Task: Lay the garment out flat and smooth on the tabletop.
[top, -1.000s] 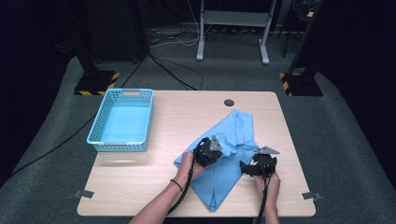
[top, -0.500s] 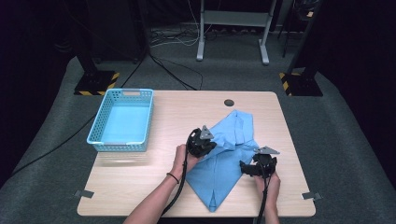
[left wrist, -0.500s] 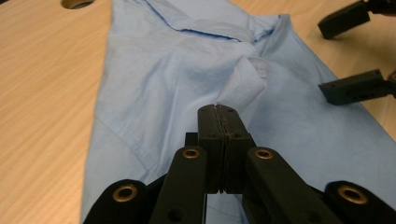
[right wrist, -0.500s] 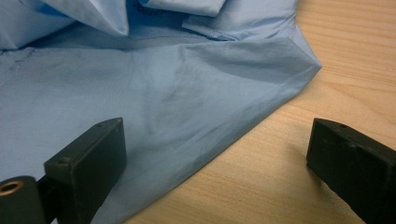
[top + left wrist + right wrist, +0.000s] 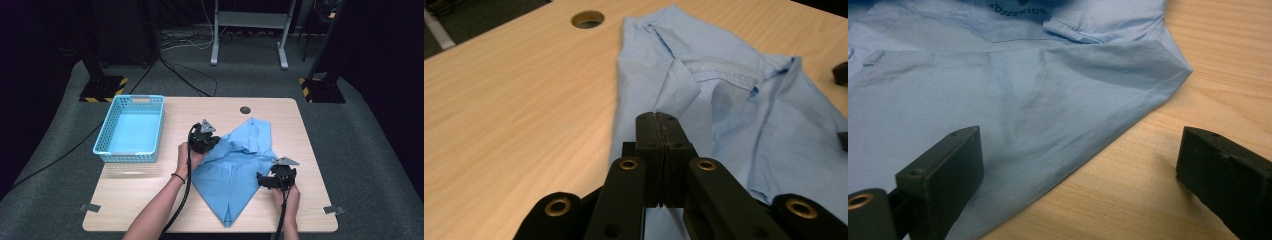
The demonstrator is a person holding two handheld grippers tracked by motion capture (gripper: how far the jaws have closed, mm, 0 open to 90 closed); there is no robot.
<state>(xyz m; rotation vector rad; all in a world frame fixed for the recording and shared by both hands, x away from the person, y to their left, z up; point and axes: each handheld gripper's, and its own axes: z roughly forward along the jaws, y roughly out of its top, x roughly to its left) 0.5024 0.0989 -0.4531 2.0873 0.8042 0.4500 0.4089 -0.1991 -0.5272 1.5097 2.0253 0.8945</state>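
Observation:
A light blue shirt (image 5: 235, 165) lies spread and partly folded on the wooden table (image 5: 150, 195). My left gripper (image 5: 202, 137) sits at the shirt's left edge. In the left gripper view its jaws (image 5: 659, 122) are shut on a raised fold of the shirt (image 5: 744, 115). Over the shirt's right edge hovers my right gripper (image 5: 272, 179). Seen in the right gripper view, the right gripper (image 5: 1080, 150) is open wide, with the hem of the shirt (image 5: 998, 85) lying between its jaws and bare wood under the right jaw.
A light blue plastic basket (image 5: 102, 135) stands on the table's left side. A round cable hole (image 5: 245, 110) is near the far edge, also seen as the hole (image 5: 587, 19) beyond the shirt. Metal stand legs and cables lie on the floor behind.
My left gripper has moved away from the person and leftward, drawing the pinched fold of shirt with it. The right gripper has stayed in place, open.

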